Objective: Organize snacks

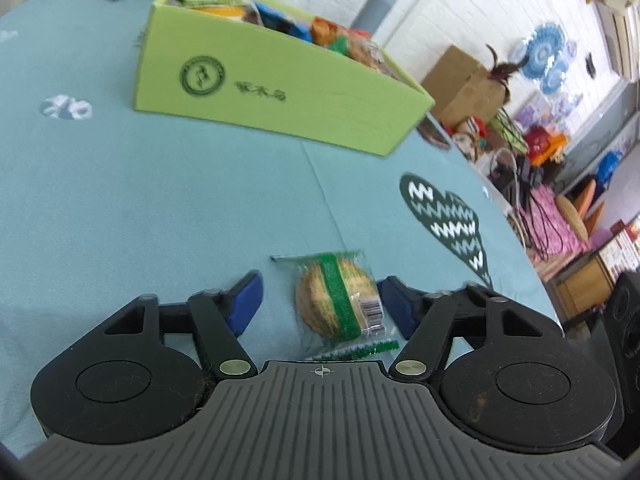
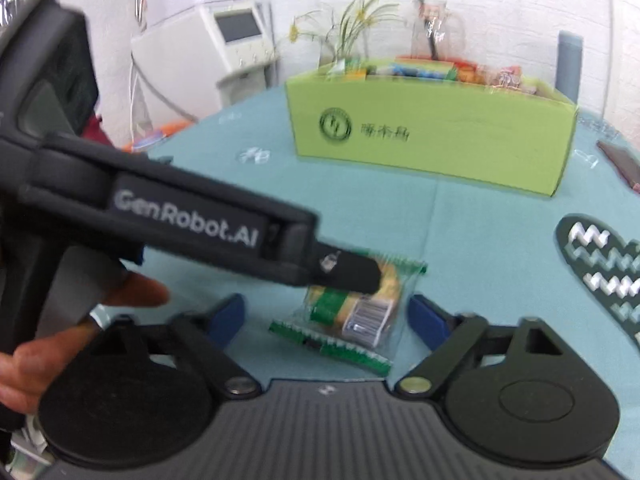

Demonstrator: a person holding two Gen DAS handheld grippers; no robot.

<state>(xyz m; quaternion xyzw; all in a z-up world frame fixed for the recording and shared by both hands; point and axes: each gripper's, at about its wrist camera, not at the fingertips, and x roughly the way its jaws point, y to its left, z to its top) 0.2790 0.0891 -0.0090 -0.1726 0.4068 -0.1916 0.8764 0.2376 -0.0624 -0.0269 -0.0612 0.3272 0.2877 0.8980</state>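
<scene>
A clear packet with a round biscuit and a green band lies on the teal tablecloth. My left gripper straddles it with the blue pads apart, the right pad close to the wrapper's edge. In the right wrist view the same packet lies between the spread blue pads of my right gripper, which do not touch it. One black finger of the left gripper reaches over the packet's far end. A green cardboard box full of mixed snacks stands farther back on the table.
A person's hand grips the left tool at the near left. A dark heart pattern marks the cloth to the right, near the table edge. A glass vase with plants stands behind the box. Cluttered boxes and bags fill the floor beyond.
</scene>
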